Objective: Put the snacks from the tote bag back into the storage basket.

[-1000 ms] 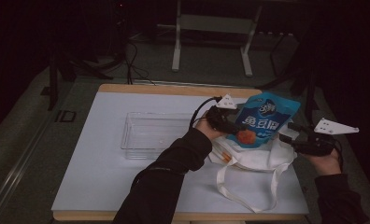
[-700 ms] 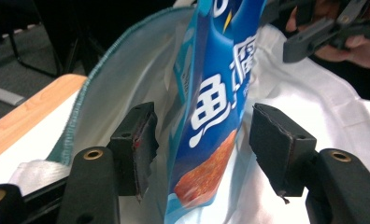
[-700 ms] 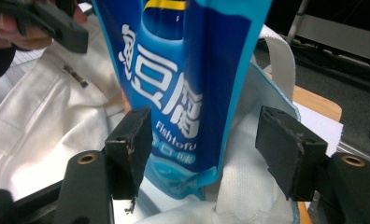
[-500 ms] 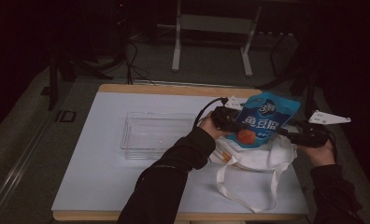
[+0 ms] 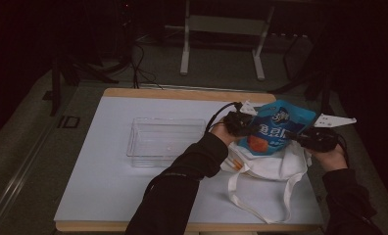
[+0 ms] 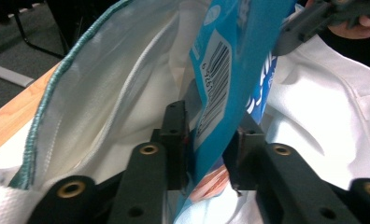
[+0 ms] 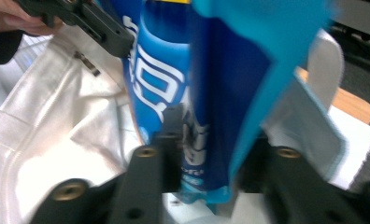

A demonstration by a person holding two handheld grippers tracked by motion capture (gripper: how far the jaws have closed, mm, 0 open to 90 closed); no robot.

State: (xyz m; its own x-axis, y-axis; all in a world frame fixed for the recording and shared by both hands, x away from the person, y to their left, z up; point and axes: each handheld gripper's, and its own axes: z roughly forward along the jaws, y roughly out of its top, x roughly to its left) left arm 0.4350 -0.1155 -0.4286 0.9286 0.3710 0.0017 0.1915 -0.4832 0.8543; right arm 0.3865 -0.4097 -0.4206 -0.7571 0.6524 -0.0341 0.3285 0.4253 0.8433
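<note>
A blue snack bag (image 5: pixel 276 128) hangs between the two grippers above a white cloth bag (image 5: pixel 273 166) at the right side of the tabletop (image 5: pixel 104 171). In the high view the snack bag lies tilted, its long axis running from an orange picture at the lower left up toward its far right corner, its printed face turned up toward the camera.

The left gripper (image 5: pixel 241 122) has its jaws clamped on the snack bag's left edge; the right gripper (image 5: pixel 312 138) has its jaws clamped on the right edge. Each is held by a hand in a dark sleeve (image 5: pixel 182 181).

The left gripper view shows the back of the snack bag (image 6: pixel 225 88), with a barcode label running up it, pinched between that gripper's (image 6: pixel 206 149) black jaws. Beside it the cloth bag's mouth (image 6: pixel 108 93) gapes, its rim edged in green, with a strip of the tabletop's wooden edge at the left. The right gripper (image 6: pixel 314 18) grips the snack bag's far side at the upper right.

The right gripper view, somewhat blurred, shows the snack bag's front (image 7: pixel 183 93) with large white characters, standing on edge between that gripper's (image 7: pixel 211 140) jaws, and the left gripper (image 7: pixel 85 23) at the upper left, over the cloth bag (image 7: pixel 47 121).

Well apart on the tabletop's left half sits a clear plastic tray (image 5: pixel 165 141). Beyond the tabletop, a metal frame (image 5: pixel 221 34) stands on the dark floor.
</note>
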